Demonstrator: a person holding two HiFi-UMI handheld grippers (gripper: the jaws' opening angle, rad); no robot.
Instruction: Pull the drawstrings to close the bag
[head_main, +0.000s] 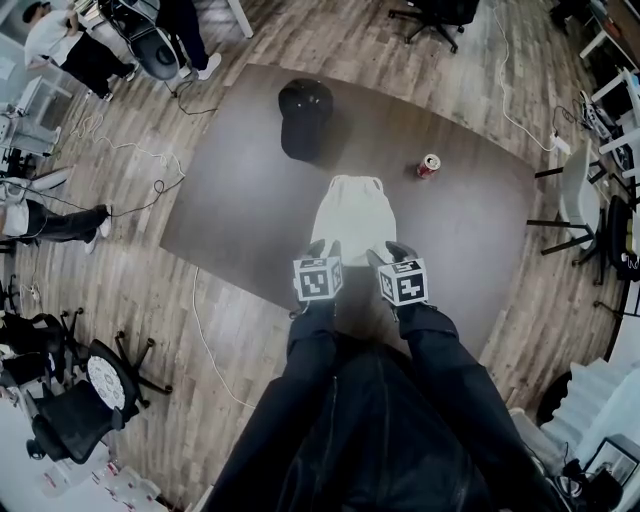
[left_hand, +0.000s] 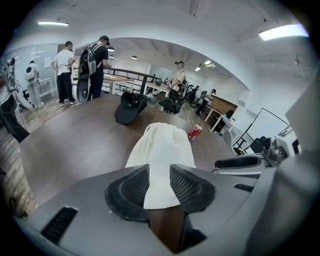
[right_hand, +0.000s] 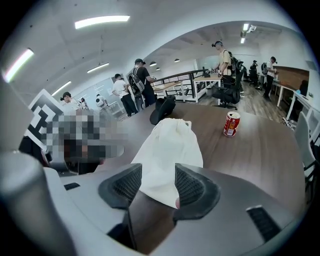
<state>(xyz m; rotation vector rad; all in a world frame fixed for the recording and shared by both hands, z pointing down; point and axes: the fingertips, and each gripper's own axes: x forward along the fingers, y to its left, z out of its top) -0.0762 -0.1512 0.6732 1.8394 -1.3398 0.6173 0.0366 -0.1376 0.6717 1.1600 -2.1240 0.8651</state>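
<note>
A cream drawstring bag lies flat on the brown table, its gathered mouth at the far end. Both grippers sit side by side at its near edge. In the left gripper view the bag's near corner lies between the jaws of my left gripper, which stand apart. My right gripper is wide open, and the other near corner of the bag rests loose between its pads. In the head view the left gripper and right gripper touch the bag's bottom edge.
A black cap lies beyond the bag, and a red can stands to the right of the bag. Office chairs, cables and several people stand around the table on the wooden floor.
</note>
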